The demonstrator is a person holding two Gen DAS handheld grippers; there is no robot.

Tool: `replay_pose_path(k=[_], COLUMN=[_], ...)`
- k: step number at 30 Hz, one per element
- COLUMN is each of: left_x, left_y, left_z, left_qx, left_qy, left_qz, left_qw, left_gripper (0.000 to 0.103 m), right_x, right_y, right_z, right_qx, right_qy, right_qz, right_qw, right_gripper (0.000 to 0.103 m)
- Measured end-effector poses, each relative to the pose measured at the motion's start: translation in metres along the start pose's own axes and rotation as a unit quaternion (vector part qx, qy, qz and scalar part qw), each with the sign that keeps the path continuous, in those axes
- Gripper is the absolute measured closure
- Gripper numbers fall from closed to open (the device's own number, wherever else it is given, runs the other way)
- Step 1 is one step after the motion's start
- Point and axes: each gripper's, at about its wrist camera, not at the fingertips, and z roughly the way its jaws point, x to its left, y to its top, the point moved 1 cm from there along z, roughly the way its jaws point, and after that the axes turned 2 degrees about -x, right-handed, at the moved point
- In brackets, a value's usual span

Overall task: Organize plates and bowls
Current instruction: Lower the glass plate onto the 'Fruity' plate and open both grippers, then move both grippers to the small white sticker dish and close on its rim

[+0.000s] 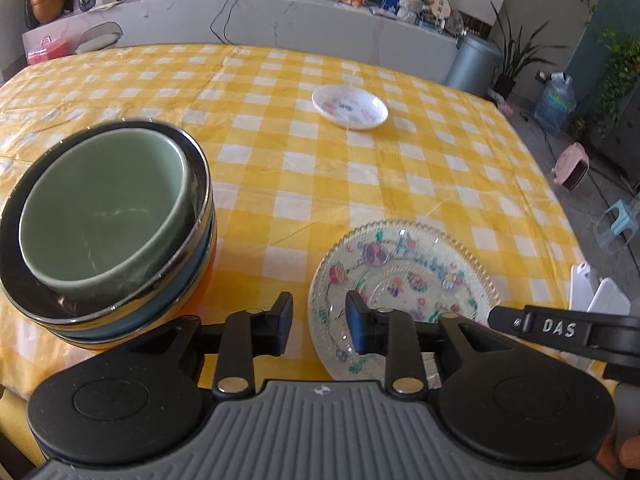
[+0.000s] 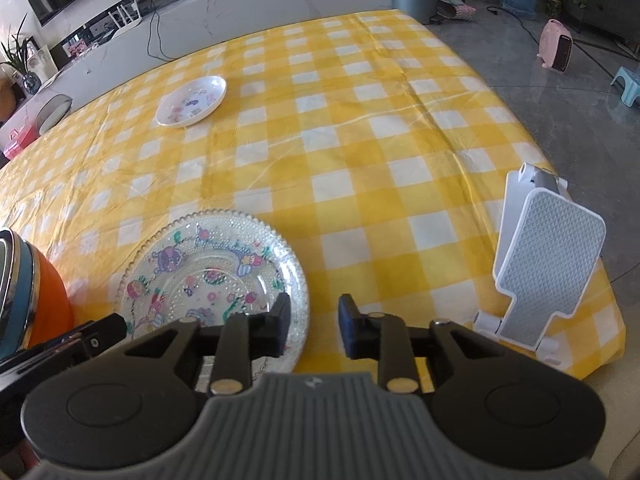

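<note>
A green bowl (image 1: pixel 100 208) sits nested in a stack of bowls (image 1: pixel 192 280) with steel, blue and orange rims at the near left of the table. A clear glass plate (image 1: pixel 404 276) with cartoon prints lies near the front edge; it also shows in the right wrist view (image 2: pixel 212 264). A small white printed plate (image 1: pixel 350 106) lies farther back, also in the right wrist view (image 2: pixel 191 101). My left gripper (image 1: pixel 318 326) is open and empty, above the gap between the stack and the glass plate. My right gripper (image 2: pixel 314 328) is open and empty over the glass plate's right edge.
The table wears a yellow checked cloth (image 2: pixel 360 140). A white folding stand (image 2: pixel 548 264) sits at the front right corner. A grey counter (image 1: pixel 280 20) with clutter runs behind the table. The table's right edge drops to a floor with stools and a bin (image 1: pixel 472 64).
</note>
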Motion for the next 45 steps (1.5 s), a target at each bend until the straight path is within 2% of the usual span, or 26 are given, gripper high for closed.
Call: replay_pose_path(k=[4, 7, 16, 18, 22, 25, 27, 29, 31, 34, 36, 37, 40, 45], left_x=[-0.003, -0.005, 0.004, 0.003, -0.001, -0.007, -0.011, -0.015, -0.014, -0.007, -0.003, -0.002, 0.004, 0.013], left_y=[0.006, 0.014, 0.067, 0.080, 0.106, 0.123, 0.134, 0.142, 0.152, 0.169, 0.179, 0.183, 0.197, 0.222], left_z=[-0.007, -0.010, -0.012, -0.014, -0.014, -0.012, -0.008, -0.004, 0.003, 0.020, 0.035, 0.041, 0.060, 0.098], left_qx=[-0.014, -0.011, 0.021, 0.018, 0.016, 0.020, 0.024, 0.024, 0.030, 0.052, 0.062, 0.061, 0.054, 0.069], left_qy=[-0.009, -0.029, -0.071, -0.075, -0.081, -0.094, -0.096, -0.095, -0.099, -0.115, -0.124, -0.122, -0.103, -0.105], left_qz=[0.002, 0.004, 0.002, 0.015, 0.046, 0.083, 0.110, 0.140, 0.148, 0.131, 0.128, 0.132, 0.140, 0.126], left_qw=[0.9999, 0.9995, 0.9972, 0.9969, 0.9955, 0.9919, 0.9891, 0.9852, 0.9836, 0.9833, 0.9821, 0.9818, 0.9833, 0.9840], left_gripper=[0.057, 0.056, 0.055, 0.055, 0.055, 0.055, 0.054, 0.052, 0.050, 0.049, 0.043, 0.040, 0.039, 0.040], right_x=[-0.004, -0.007, -0.010, -0.011, -0.013, -0.004, 0.001, 0.006, 0.011, 0.017, 0.019, 0.020, 0.020, 0.022], right_y=[0.002, 0.004, 0.008, 0.010, 0.016, 0.027, 0.037, 0.049, 0.060, 0.074, 0.083, 0.088, 0.102, 0.124], right_z=[-0.001, 0.000, 0.001, 0.001, 0.004, 0.004, 0.003, 0.006, 0.012, 0.025, 0.032, 0.036, 0.052, 0.081], right_qx=[-0.008, -0.009, -0.021, -0.028, -0.030, -0.047, -0.066, -0.083, -0.092, -0.097, -0.102, -0.104, -0.106, -0.095], right_qy=[0.006, 0.007, 0.002, 0.008, 0.048, 0.047, 0.059, 0.078, 0.097, 0.116, 0.126, 0.130, 0.143, 0.169], right_qz=[0.012, 0.023, 0.043, 0.053, 0.084, 0.080, 0.086, 0.095, 0.103, 0.117, 0.125, 0.131, 0.151, 0.175], right_qw=[1.000, 1.000, 0.999, 0.998, 0.995, 0.995, 0.992, 0.989, 0.986, 0.982, 0.979, 0.977, 0.972, 0.965], right_gripper=[0.073, 0.069, 0.069, 0.069, 0.069, 0.068, 0.067, 0.059, 0.059, 0.059, 0.059, 0.059, 0.059, 0.059])
